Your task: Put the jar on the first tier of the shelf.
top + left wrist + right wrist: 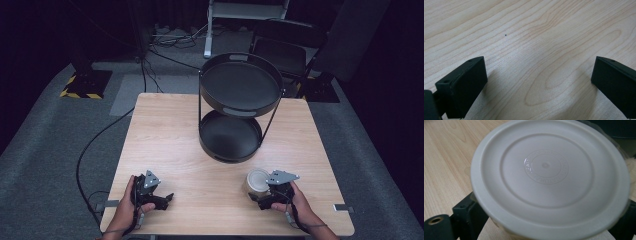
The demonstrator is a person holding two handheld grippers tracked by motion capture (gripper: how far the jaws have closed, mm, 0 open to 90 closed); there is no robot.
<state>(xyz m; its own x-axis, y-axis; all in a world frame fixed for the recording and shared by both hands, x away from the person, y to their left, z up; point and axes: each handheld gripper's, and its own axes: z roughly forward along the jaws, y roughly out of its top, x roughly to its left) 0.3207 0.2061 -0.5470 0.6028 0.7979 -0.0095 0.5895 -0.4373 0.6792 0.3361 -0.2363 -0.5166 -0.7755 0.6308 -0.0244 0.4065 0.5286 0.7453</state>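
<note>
While gripping near table edge, I'm clamping my right gripper [263, 196] on round white-lidded plastic container [257, 181]; my left gripper [159, 196] is resting spread apart on pale wooden table [165, 145], nothing between. Beyond, black two-tier round metal tray stand [239, 107] is standing mid-table.

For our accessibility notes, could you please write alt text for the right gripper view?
A round white plastic lid on a container sits close up between the right gripper's black jaws, one at each lower corner. Light wooden table lies behind at left.
</note>
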